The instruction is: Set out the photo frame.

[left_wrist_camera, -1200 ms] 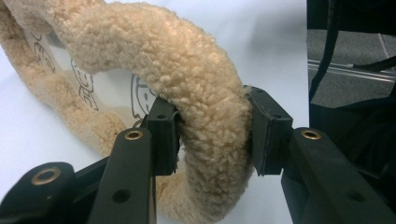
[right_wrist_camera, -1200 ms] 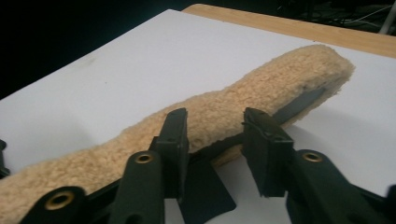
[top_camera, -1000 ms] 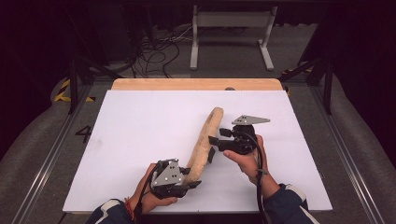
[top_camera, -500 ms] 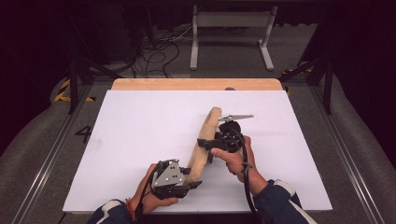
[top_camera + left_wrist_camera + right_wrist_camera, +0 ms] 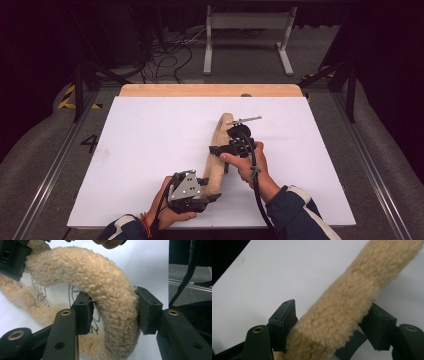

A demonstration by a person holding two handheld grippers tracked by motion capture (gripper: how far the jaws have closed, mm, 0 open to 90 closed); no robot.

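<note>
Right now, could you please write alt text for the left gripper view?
The left gripper clamps a curved tan fleece sleeve between its two black pads, above a white table. Cartoon line drawings show on the sleeve's pale inner lining.

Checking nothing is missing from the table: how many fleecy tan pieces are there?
1. A single long fleecy strip lies on the white sheet, its near end in the left gripper, its middle in the right gripper. Nothing else fleecy shows.

Bright lit table, dark surroundings, soft close-up focus.
</note>
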